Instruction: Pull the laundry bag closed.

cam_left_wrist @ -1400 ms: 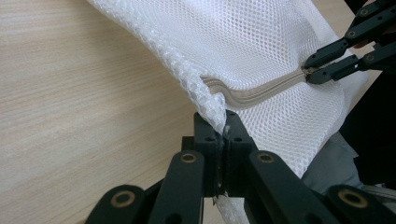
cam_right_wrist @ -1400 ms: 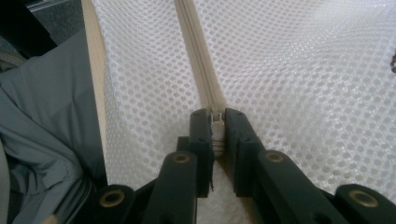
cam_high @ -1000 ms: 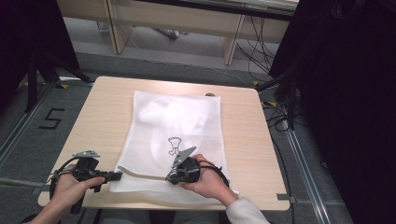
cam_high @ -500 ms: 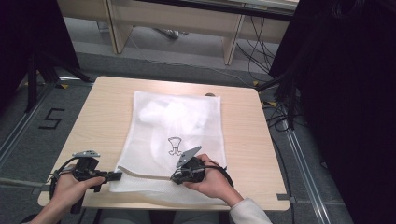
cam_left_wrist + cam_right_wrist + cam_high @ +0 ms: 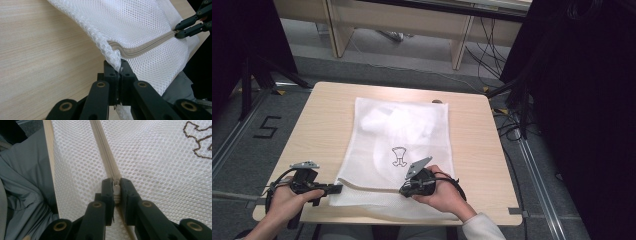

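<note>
Now, step in hand: the person is working the zip along the near edge of the white mesh laundry bag (image 5: 399, 150) lying flat on the light wooden table (image 5: 322, 120), one gripper anchoring the bag, the other driving the slider.
Left gripper (image 5: 117, 72): its jaws are pressing tight together on the bunched mesh corner where the beige zip tape (image 5: 145, 47) ends, at the bag's near left corner.
Right gripper (image 5: 116, 188): its jaws are closing all but fully on the small pale zip slider (image 5: 116, 187), sitting midway along the near edge.
Bag: it is lying spread on the table, its near hem hanging slightly over the edge toward the person's grey clothing (image 5: 27, 195); a small brown printed figure (image 5: 399, 156) is showing just beyond the right gripper.
Doing it well: I judge the left grip should be pulling gently away from the slider, keeping the tape taut and straight.
Direction: the right gripper should be travelling along the tape's line, not lifting or twisting.
Risk: loose mesh is lying right beside the teeth and could be catching in the slider.
Grip: the slider is small, so the hold is likely slipping if the pull turns jerky.
</note>
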`<state>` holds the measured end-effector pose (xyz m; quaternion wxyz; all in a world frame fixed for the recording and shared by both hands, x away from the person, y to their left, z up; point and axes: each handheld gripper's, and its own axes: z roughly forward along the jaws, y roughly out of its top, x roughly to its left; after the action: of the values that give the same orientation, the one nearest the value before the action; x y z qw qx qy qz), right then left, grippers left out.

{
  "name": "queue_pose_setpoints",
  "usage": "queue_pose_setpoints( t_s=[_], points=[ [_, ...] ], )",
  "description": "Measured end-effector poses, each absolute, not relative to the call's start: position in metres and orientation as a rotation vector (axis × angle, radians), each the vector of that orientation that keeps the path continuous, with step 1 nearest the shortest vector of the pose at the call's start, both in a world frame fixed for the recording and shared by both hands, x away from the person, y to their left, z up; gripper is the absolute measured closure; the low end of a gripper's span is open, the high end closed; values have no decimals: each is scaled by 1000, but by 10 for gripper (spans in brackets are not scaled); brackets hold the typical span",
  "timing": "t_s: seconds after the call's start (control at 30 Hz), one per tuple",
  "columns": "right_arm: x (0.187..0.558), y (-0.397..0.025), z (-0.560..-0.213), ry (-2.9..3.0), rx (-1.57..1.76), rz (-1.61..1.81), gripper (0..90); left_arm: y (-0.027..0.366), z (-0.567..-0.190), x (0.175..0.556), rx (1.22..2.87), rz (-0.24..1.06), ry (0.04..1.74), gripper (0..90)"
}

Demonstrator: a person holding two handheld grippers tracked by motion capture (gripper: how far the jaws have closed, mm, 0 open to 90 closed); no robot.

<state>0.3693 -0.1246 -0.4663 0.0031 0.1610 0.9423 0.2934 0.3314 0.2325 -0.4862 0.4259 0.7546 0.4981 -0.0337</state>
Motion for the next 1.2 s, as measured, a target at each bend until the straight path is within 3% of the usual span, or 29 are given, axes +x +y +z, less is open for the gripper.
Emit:
queue_pose_setpoints(
  t_s=[1.2],
  points=[
    [369,-154,-464,2951,547,912,828,233,-486,331,1887,-81,1250,861]
  ],
)
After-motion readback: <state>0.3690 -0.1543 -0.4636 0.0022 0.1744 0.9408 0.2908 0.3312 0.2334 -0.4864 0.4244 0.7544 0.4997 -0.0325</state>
